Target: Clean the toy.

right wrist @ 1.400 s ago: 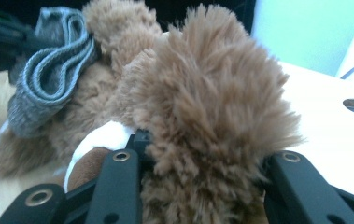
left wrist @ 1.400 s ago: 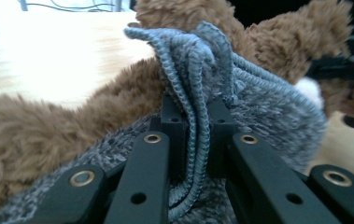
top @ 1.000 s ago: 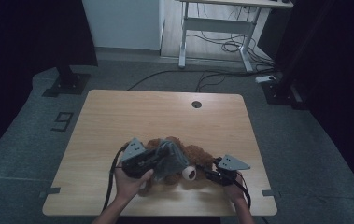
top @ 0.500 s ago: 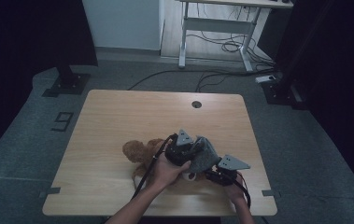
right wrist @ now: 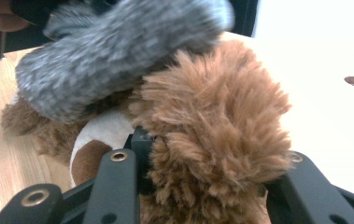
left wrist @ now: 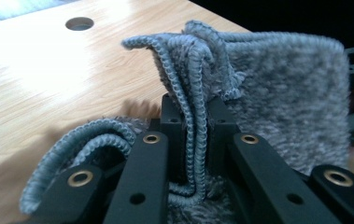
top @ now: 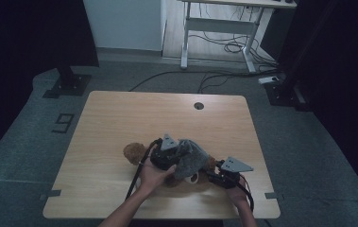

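Left tool [left wrist: 194,154] clamped on grey cloth [left wrist: 277,93], draping it over plush [right wrist: 212,121]; right tool [right wrist: 202,186] grips plush; next: lower cloth, release.

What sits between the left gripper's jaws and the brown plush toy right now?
The grey cloth: the left gripper pinches its folded edge, and the right gripper view shows it draped over the brown plush toy.

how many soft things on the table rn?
2: a grey cloth pinched in the left claw, draped over a brown plush toy, which the right claw grips near the table's front edge. Others could be hidden underneath.
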A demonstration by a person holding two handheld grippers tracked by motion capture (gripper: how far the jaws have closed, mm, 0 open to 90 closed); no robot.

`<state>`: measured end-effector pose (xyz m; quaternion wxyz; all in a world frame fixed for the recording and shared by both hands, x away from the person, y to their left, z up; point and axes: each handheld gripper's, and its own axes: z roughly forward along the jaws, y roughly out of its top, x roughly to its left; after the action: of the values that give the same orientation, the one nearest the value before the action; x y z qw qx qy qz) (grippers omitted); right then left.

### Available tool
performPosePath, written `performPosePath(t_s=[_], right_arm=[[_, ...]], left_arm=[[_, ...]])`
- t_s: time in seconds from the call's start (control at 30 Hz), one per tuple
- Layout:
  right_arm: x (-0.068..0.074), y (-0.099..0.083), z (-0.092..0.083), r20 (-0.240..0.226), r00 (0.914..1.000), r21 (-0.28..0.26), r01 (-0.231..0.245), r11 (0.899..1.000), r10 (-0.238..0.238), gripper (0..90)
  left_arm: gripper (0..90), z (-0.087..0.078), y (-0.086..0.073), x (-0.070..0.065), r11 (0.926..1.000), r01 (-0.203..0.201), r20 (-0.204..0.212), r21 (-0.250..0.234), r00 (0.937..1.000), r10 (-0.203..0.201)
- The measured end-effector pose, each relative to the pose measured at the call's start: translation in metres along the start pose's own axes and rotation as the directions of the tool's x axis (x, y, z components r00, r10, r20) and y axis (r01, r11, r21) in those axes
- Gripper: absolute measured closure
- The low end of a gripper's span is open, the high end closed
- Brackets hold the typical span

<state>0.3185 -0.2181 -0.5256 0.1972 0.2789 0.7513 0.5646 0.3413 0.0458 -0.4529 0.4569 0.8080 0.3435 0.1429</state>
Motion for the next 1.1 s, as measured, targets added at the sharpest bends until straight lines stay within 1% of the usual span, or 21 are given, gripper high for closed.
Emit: performPosePath(t_s=[0.07, 0.23, 0.33, 0.43, 0.5, 0.53, 0.6, 0.67, 0.7, 0.77, 0.83, 0.87, 0.97, 1.03, 1.1], right_arm=[[0.0, -0.001, 0.0, 0.001, 1.0, -0.001, -0.004, 1.0, 0.004, 58.7], [-0.002, -0.001, 0.0, 0.0, 0.9999, -0.004, -0.014, 1.0, 0.014, 58.7], [-0.002, -0.002, 0.0, -0.001, 0.9999, -0.004, -0.016, 1.0, 0.016, 58.7], [-0.002, -0.002, -0.001, -0.005, 0.9998, -0.009, -0.019, 1.0, 0.019, 58.7], [-0.003, -0.002, 0.0, -0.005, 0.9998, -0.009, -0.02, 1.0, 0.02, 58.6], [-0.003, -0.002, -0.001, -0.006, 0.9998, -0.008, -0.019, 1.0, 0.019, 58.6], [-0.003, -0.003, -0.001, -0.007, 0.9998, -0.011, -0.021, 1.0, 0.021, 58.6], [-0.003, -0.003, -0.001, -0.007, 0.9997, -0.012, -0.023, 1.0, 0.023, 58.5], [-0.003, -0.003, -0.001, -0.008, 0.9997, -0.013, -0.024, 1.0, 0.024, 58.5], [-0.003, -0.003, -0.001, -0.01, 0.9996, -0.014, -0.028, 1.0, 0.028, 58.5], [-0.004, -0.004, -0.001, -0.013, 0.9994, -0.017, -0.032, 0.999, 0.032, 58.4], [-0.005, -0.004, -0.001, -0.013, 0.9993, -0.017, -0.034, 0.999, 0.034, 58.4], [-0.005, -0.004, -0.001, -0.013, 0.9993, -0.018, -0.036, 0.999, 0.036, 58.4], [-0.004, -0.004, -0.001, -0.012, 0.9993, -0.019, -0.037, 0.999, 0.036, 58.3], [-0.004, -0.004, -0.001, -0.01, 0.9993, -0.018, -0.035, 0.999, 0.035, 58.3]], left_arm=[[80.7, -0.008, -0.003, 0.005, 0.9999, 0.008, -0.003, -0.009, 1.0, -0.008], [80.7, -0.027, -0.01, 0.026, 0.9977, 0.062, -0.011, -0.027, 0.998, -0.063], [80.7, -0.039, -0.014, 0.04, 0.996, 0.081, -0.048, -0.036, 0.9954, -0.083], [80.7, -0.05, -0.02, 0.058, 0.9927, 0.114, -0.085, -0.04, 0.9895, -0.117], [80.8, -0.056, -0.026, 0.069, 0.9886, 0.145, -0.113, -0.039, 0.9824, -0.149], [80.8, -0.058, -0.029, 0.074, 0.9865, 0.159, -0.119, -0.037, 0.9795, -0.163], [80.8, -0.062, -0.035, 0.081, 0.984, 0.175, -0.129, -0.033, 0.9755, -0.178], [80.9, -0.067, -0.039, 0.084, 0.9827, 0.182, -0.134, -0.034, 0.9736, -0.185], [80.9, -0.069, -0.039, 0.084, 0.9828, 0.18, -0.134, -0.038, 0.9737, -0.184], [80.9, -0.073, -0.037, 0.081, 0.9835, 0.171, -0.124, -0.059, 0.9764, -0.177], [80.9, -0.077, -0.031, 0.075, 0.9815, 0.169, -0.1, -0.089, 0.9789, -0.178], [80.9, -0.079, -0.027, 0.071, 0.9809, 0.165, -0.085, -0.103, 0.9811, -0.174], [80.9, -0.083, -0.008, 0.05, 0.9823, 0.122, -0.041, -0.142, 0.9907, -0.129], [80.8, -0.084, 0.006, 0.033, 0.9835, 0.082, 0.0, -0.161, 0.9965, -0.083], [80.8, -0.083, 0.019, 0.016, 0.9834, 0.042, 0.028, -0.177, 0.9989, -0.037]])
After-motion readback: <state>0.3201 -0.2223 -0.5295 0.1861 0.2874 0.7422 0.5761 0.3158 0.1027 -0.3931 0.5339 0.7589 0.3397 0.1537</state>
